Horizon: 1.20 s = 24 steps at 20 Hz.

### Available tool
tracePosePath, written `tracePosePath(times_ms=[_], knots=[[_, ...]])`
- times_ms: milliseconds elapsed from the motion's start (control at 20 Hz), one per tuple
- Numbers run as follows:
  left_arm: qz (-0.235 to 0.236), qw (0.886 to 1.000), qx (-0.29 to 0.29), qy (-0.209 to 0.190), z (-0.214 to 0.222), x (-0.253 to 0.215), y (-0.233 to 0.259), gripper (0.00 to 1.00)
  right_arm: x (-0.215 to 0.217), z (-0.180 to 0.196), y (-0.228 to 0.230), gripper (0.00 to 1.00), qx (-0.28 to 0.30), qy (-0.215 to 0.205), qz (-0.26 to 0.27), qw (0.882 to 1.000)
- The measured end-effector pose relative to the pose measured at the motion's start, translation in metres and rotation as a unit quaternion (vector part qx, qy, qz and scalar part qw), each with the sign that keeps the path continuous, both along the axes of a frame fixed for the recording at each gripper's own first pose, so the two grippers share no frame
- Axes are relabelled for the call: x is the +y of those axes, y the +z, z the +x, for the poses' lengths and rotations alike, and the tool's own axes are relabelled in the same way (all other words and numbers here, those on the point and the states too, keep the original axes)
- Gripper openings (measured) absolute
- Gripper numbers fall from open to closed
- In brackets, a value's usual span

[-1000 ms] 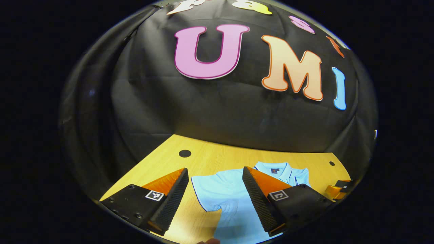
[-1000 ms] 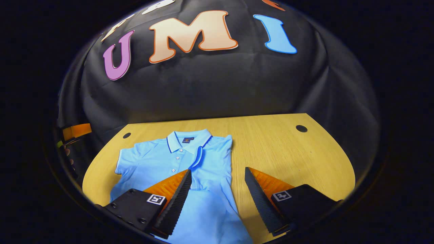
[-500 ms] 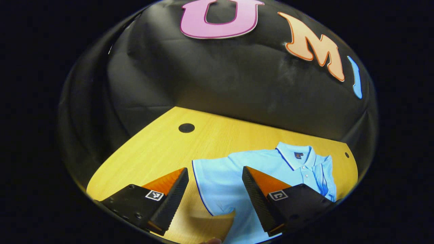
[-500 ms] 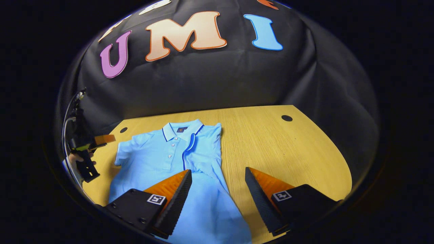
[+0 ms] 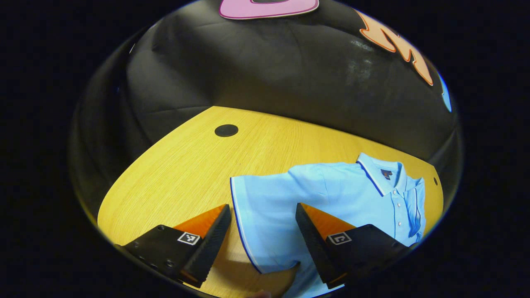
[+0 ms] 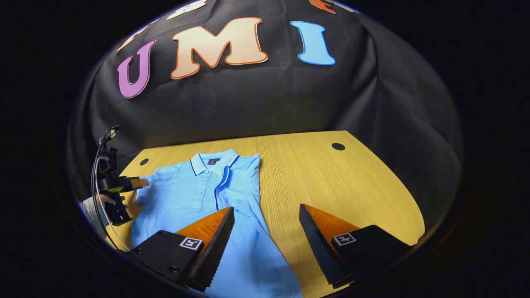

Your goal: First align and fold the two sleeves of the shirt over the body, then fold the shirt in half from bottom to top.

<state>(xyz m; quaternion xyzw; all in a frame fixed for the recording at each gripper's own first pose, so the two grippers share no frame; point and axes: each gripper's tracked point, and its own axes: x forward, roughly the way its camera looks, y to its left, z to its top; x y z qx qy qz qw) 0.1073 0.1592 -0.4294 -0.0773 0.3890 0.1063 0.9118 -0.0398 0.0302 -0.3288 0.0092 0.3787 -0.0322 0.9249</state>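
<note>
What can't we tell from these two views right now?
- Shirt hem: cut off by the bottom edge and hidden behind the right gripper in the right gripper view.
- Chest logo on the collar placket: too small to make out, left gripper view.
- Left gripper at the sleeve: too small in the right gripper view to judge contact.

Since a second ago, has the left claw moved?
Yes. The left claw has come down toward the unfolded sleeve; the table hole has slid up the left gripper view.
</note>
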Motion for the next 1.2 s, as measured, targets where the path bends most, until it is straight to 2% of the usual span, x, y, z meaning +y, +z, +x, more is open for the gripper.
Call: tracePosePath(times_ms=[150, 200, 250, 300, 350, 400, 450, 500, 550, 600, 650, 700, 750, 800, 850, 900, 950, 1200], knots=[[0.012, 1.000, 0.005, -0.005, 0.000, 0.001, -0.001, 0.94, -0.001, -0.001, 0.001, 0.98, -0.001, 0.002, -0.003, 1.000], [0.016, 1.000, 0.010, -0.008, -0.001, 0.002, -0.003, 0.94, -0.001, -0.001, 0.000, 0.94, 0.000, 0.001, -0.004, 1.000], [0.022, 1.000, 0.009, -0.012, 0.001, 0.004, -0.006, 0.93, 0.000, -0.002, -0.001, 0.94, 0.000, 0.002, -0.002, 1.000], [0.013, 1.000, 0.002, -0.016, 0.004, -0.001, -0.004, 0.81, 0.001, -0.001, -0.001, 0.98, 0.000, 0.002, 0.000, 1.000], [0.009, 1.000, 0.002, -0.024, 0.004, -0.005, -0.003, 0.68, 0.000, -0.001, -0.002, 0.94, 0.000, 0.003, 0.001, 1.000], [0.005, 0.999, 0.001, -0.033, 0.005, -0.008, -0.003, 0.46, 0.000, -0.001, -0.002, 0.98, 0.000, 0.004, 0.001, 1.000], [-0.002, 0.999, -0.003, -0.042, 0.008, -0.015, -0.001, 0.35, -0.001, -0.001, -0.001, 0.98, -0.001, 0.006, 0.002, 1.000], [0.001, 0.999, -0.001, -0.045, 0.009, -0.017, 0.000, 0.17, -0.001, -0.002, -0.002, 0.98, -0.002, 0.008, 0.002, 1.000], [0.008, 0.999, 0.000, -0.048, 0.011, -0.018, -0.001, 0.06, -0.002, -0.002, -0.002, 0.94, -0.002, 0.010, 0.003, 1.000], [0.011, 0.999, 0.005, -0.047, 0.012, -0.019, 0.000, 0.00, -0.003, -0.002, -0.001, 0.98, -0.003, 0.012, 0.004, 1.000], [0.011, 0.999, 0.004, -0.043, 0.013, -0.023, 0.004, 0.00, -0.006, -0.002, 0.001, 0.94, -0.006, 0.013, 0.004, 1.000], [0.011, 0.999, -0.004, -0.041, 0.017, -0.027, 0.012, 0.00, -0.011, -0.003, 0.005, 0.94, -0.009, 0.013, 0.003, 1.000], [0.011, 0.999, -0.019, -0.040, 0.022, -0.030, 0.022, 0.00, -0.017, -0.003, 0.008, 0.98, -0.012, 0.011, 0.001, 1.000], [0.011, 0.999, -0.029, -0.044, 0.026, -0.037, 0.031, 0.00, -0.021, -0.003, 0.010, 0.94, -0.014, 0.009, 0.003, 1.000], [0.012, 0.998, -0.035, -0.051, 0.026, -0.045, 0.039, 0.00, -0.026, -0.004, 0.013, 0.98, -0.016, 0.005, 0.005, 1.000], [0.011, 0.997, -0.041, -0.060, 0.029, -0.055, 0.047, 0.00, -0.032, -0.005, 0.013, 0.94, -0.018, 0.002, 0.007, 1.000], [0.010, 0.997, -0.044, -0.069, 0.032, -0.065, 0.053, 0.00, -0.038, -0.007, 0.015, 0.98, -0.020, -0.002, 0.009, 1.000], [0.001, 0.994, -0.055, -0.093, 0.038, -0.117, 0.065, 0.00, -0.064, -0.016, 0.016, 0.98, -0.022, -0.014, 0.017, 1.000]])
